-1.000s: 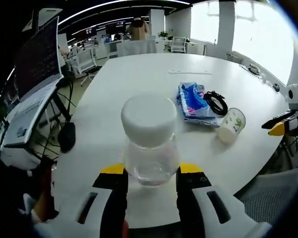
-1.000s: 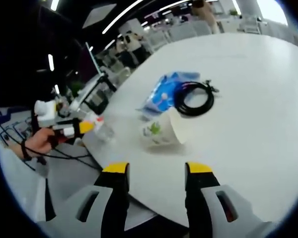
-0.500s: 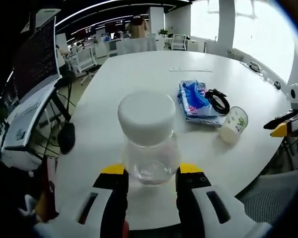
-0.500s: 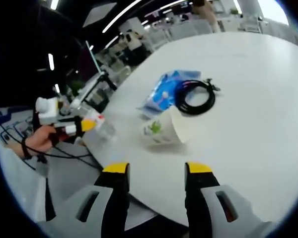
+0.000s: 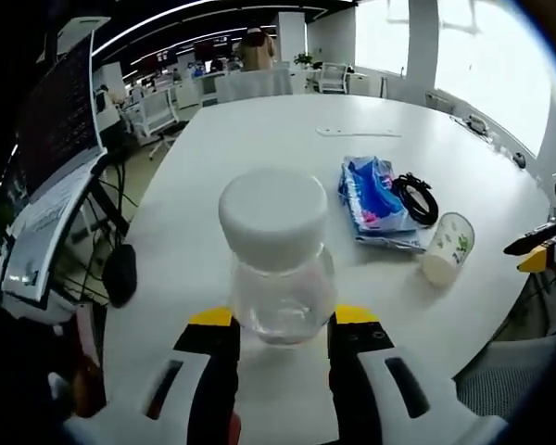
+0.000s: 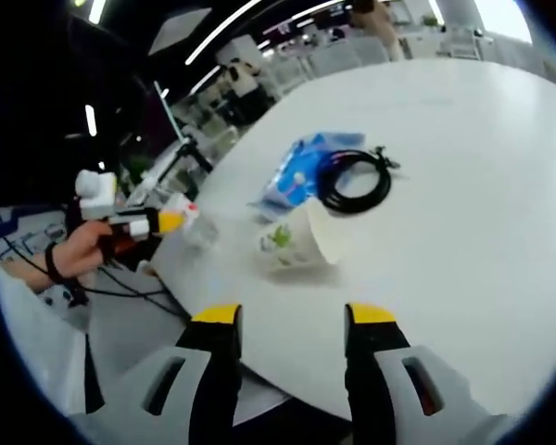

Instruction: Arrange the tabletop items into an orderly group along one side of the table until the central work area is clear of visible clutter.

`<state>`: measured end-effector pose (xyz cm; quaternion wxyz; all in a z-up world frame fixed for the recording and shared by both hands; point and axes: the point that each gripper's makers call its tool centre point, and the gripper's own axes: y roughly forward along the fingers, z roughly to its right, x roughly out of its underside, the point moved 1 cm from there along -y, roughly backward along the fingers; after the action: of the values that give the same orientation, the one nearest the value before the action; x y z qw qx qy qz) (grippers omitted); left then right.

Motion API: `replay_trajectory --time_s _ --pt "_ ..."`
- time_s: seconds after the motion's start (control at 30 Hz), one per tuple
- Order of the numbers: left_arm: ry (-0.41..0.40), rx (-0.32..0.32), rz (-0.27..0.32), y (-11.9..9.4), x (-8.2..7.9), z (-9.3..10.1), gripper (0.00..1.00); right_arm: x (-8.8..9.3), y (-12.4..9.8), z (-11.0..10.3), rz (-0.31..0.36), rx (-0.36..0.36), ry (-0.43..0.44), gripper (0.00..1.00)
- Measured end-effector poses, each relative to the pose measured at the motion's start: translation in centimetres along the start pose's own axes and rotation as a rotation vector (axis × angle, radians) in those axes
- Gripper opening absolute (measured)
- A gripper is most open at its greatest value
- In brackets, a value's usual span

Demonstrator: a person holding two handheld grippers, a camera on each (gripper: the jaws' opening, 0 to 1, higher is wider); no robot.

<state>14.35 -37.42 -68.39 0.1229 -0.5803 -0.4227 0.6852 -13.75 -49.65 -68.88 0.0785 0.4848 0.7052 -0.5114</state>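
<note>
A clear plastic jar [image 5: 278, 269] with a white lid sits between the yellow-tipped jaws of my left gripper [image 5: 283, 320], which is shut on it just above the white table [image 5: 222, 158]. The same jar [image 6: 201, 232] and left gripper [image 6: 162, 222] appear at the table's left edge in the right gripper view. A paper cup [image 6: 301, 239] lies on its side ahead of my right gripper [image 6: 294, 315], which is open and holds nothing. Beyond the cup are a blue plastic packet [image 6: 301, 171] and a coiled black cable [image 6: 352, 181]. The cup [image 5: 448, 247], packet [image 5: 375, 199] and cable [image 5: 417, 197] lie to the right in the left gripper view.
A thin white strip [image 5: 357, 133] lies farther across the table. Beside the table on the left stand a monitor [image 5: 65, 116] and hanging cables. Office chairs [image 5: 157, 111] and desks stand in the background. A hand [image 6: 69, 260] holds the left gripper.
The left gripper has carried the jar slightly up and along the table edge; the cup, packet and cable now sit farther right in its view. The right gripper has barely moved.
</note>
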Motion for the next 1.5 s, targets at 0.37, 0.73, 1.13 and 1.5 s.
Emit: replay_trajectory --time_s 0.37,0.73,1.13,1.5 --pt "-0.030 -0.021 0.008 1.2 -1.7 -0.1 0.36 0.3 -0.6 0.6 0.000 0.015 0.020 0.42" --pt "-0.107 -0.082 0.045 4.5 -5.3 -1.7 0.36 -0.6 -0.8 0.8 0.018 0.021 0.023 0.42" --pt "-0.169 -0.126 0.070 7.7 -8.8 -3.4 0.36 0.5 -2.3 1.8 0.027 0.042 0.049 0.42" --pt "-0.136 -0.115 0.076 8.9 -10.2 -3.8 0.36 1.3 -3.5 2.9 0.045 0.071 0.087 0.42"
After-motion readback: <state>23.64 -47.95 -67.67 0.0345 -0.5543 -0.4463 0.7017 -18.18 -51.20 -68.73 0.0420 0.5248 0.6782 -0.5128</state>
